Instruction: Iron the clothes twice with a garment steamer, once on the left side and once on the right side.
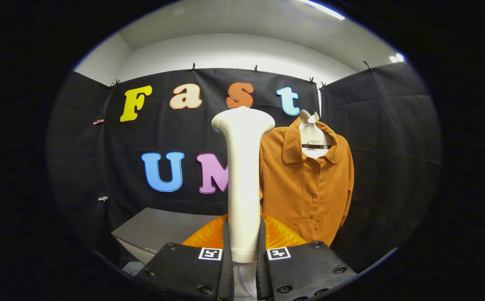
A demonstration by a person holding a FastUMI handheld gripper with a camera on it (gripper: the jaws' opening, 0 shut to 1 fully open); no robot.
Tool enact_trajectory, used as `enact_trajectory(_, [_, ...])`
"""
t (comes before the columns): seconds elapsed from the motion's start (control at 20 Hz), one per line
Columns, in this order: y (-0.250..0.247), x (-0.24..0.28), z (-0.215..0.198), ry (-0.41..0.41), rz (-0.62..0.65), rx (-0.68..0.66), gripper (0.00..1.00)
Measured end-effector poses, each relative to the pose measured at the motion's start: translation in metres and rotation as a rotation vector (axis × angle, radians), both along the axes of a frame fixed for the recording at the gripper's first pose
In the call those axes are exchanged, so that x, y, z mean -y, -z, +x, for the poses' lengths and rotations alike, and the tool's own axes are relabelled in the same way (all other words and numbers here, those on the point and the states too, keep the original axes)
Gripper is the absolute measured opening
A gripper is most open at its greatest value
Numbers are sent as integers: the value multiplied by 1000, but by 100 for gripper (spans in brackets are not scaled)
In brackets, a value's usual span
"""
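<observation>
Biggest thing ahead of you is the booth wall (79, 167), black cloth pinned along its top edge with small clips (193, 67); above it a pale wall and ceiling with a strip light (321, 8).

Next, the shirt (305, 184): rust-orange, collared, buttoned down the front, hanging on a white hanger (312, 138) against the cloth, beyond your fingers and to their right. The collar is open, and a small tag or bar shows inside the neck, too small to read. One sleeve hangs down its right side.

Next, the garment steamer (243, 175): cream-white, upright, long handle rising from between your fingers to a wider flared head at the top. It stands in front of the shirt's left edge and overlaps it in view; whether the head touches the fabric you cannot tell. A translucent part of it shows low down between the fingers.

Behind the steamer's base, something ribbed and orange (278, 234), partly hidden, can't identify. Left of that, a grey table top (159, 228).

Your gripper (243, 267): nearly closed, both fingers pressing on the steamer handle's lower end, one each side, holding it. Each finger carries a small square black-and-white marker (210, 253) near the tip, a pattern, no readable text.

No brand or readable label on the steamer or the shirt.
</observation>
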State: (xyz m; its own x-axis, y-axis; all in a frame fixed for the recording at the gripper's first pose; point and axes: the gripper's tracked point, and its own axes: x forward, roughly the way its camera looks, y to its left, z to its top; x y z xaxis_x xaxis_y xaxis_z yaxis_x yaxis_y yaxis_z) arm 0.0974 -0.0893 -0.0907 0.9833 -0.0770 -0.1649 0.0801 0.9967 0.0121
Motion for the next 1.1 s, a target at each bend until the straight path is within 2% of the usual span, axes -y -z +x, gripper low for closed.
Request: enact_trajectory(1.1, [0,-1,-3,-8,-6,-6,24])
